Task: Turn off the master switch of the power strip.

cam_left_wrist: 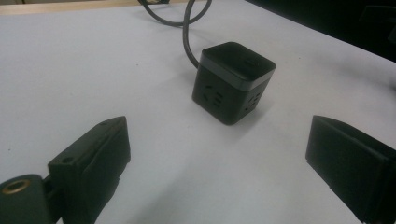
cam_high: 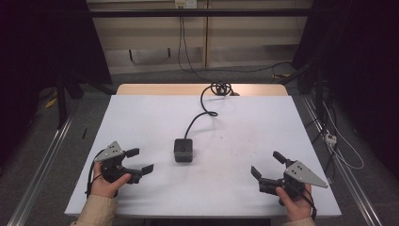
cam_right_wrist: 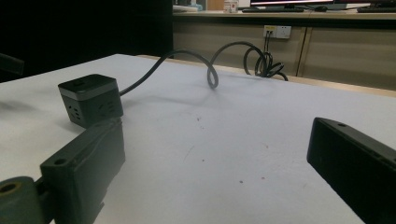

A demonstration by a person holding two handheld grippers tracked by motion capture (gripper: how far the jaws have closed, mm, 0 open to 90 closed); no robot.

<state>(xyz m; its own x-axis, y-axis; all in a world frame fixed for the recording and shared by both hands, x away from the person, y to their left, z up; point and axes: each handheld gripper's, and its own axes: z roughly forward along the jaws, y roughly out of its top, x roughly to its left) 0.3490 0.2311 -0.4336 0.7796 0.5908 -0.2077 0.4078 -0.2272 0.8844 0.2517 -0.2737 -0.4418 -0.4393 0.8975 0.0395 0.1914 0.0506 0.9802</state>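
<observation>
A dark cube-shaped power strip (cam_high: 183, 149) sits near the middle of the white table (cam_high: 244, 122), with sockets on its sides (cam_left_wrist: 232, 81). Its grey cable (cam_high: 203, 110) runs back to a coil at the far edge (cam_right_wrist: 261, 60). My left gripper (cam_high: 140, 161) rests on the table to the cube's left, open, its jaws wide apart and pointing toward the cube. My right gripper (cam_high: 267, 164) rests at the front right, open too, with nothing between its jaws. In the right gripper view the cube (cam_right_wrist: 91, 99) stands beyond the left jaw.
A wooden strip (cam_high: 155, 89) edges the table's far side. Metal rails (cam_high: 47, 155) run along the floor on both sides. A white power strip and cables (cam_high: 331, 138) lie on the floor to the right. Wall sockets (cam_right_wrist: 277, 31) are behind.
</observation>
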